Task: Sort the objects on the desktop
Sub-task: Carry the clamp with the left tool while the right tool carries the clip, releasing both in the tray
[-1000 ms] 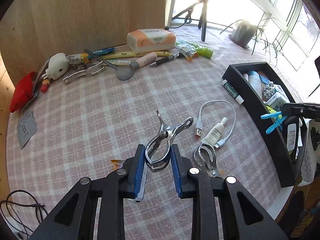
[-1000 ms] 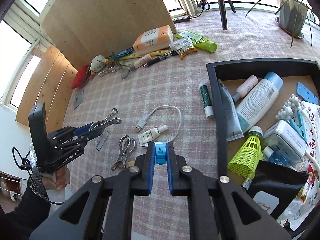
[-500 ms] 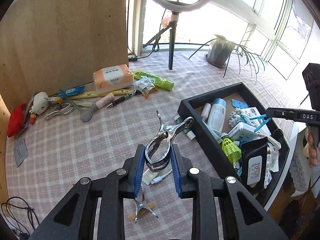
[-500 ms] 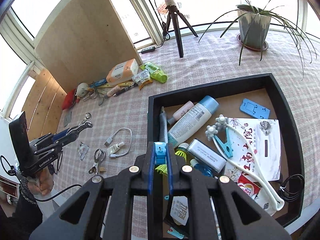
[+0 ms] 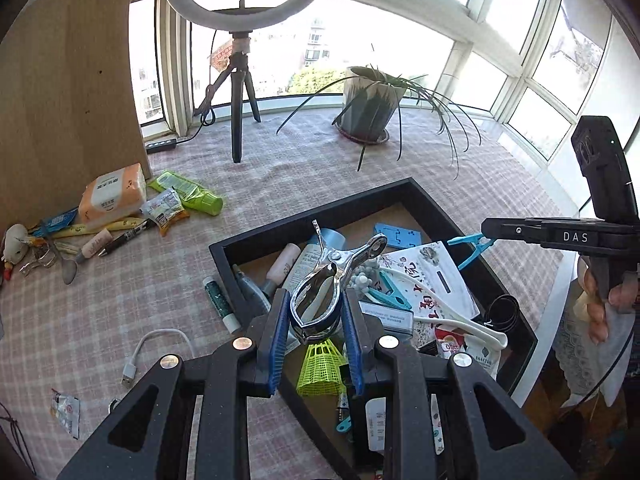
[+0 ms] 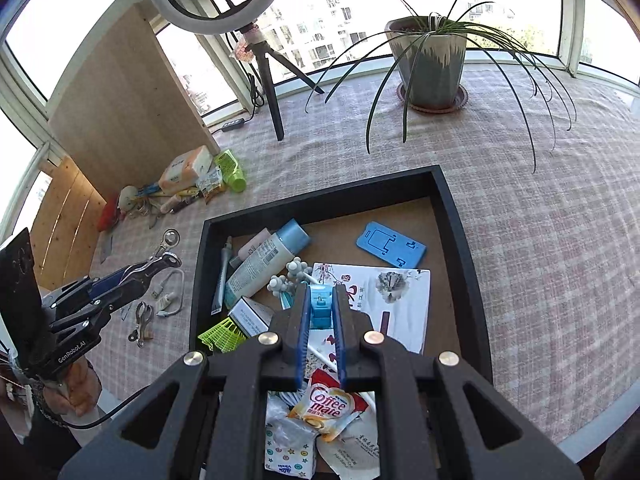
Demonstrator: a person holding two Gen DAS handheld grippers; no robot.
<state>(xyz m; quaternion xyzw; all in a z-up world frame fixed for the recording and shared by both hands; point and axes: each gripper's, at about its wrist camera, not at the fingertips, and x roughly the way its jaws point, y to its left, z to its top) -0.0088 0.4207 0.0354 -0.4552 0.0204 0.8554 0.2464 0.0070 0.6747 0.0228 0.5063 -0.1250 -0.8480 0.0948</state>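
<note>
Both grippers have swung from the open tablecloth to above the black tray (image 6: 460,248) since a second ago, each with the same clip between its pads. Far to the left of the left gripper (image 5: 316,316), a heap of unsorted things lies by the wooden board: an orange tissue pack (image 5: 112,192), a green tube (image 5: 188,194) and a pen (image 5: 124,237). Nearer, just left of its fingers, a white USB cable (image 5: 154,346) curls on the cloth. The left gripper's blue pads stand partly closed, pressing on the handles of a metal clip (image 5: 332,280), whose tips point away, over the tray's near left corner. Under it inside the tray sits a yellow shuttlecock (image 5: 320,368). To its right, the right gripper (image 6: 320,312) hangs over the middle of the tray, its pads nearly together and clamped on a blue clothespin (image 6: 321,304). Beyond its tips lies a blue phone stand (image 6: 391,245); below them a Coffee mate sachet (image 6: 326,408) rests.
</note>
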